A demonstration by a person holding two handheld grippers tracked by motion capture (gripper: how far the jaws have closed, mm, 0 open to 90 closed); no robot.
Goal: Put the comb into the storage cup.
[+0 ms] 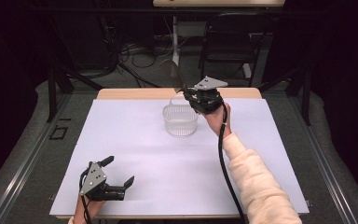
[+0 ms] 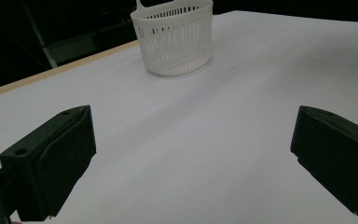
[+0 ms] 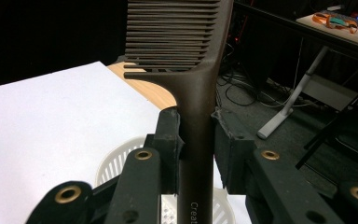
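A dark brown comb (image 1: pixel 174 70) with a long handle stands up, teeth end high, and my right gripper (image 1: pixel 187 92) is shut on its handle. In the right gripper view the comb (image 3: pixel 196 70) rises between the two jaws of the right gripper (image 3: pixel 196 122), teeth toward the left. Just below and near it sits a white slotted basket (image 1: pixel 180 122), whose rim (image 3: pixel 115 159) shows under the jaws. My left gripper (image 1: pixel 120 170) rests low at the table's front left, open with nothing in it. Between the spread jaws of the left gripper (image 2: pixel 191 154), the basket (image 2: pixel 175 44) stands far off.
A white sheet (image 1: pixel 135 149) covers the table, with a wooden strip (image 1: pixel 130 93) along the far edge. Behind the table are a black chair (image 1: pixel 228 42), floor cables (image 1: pixel 135 53) and a white stand leg (image 1: pixel 174 42).
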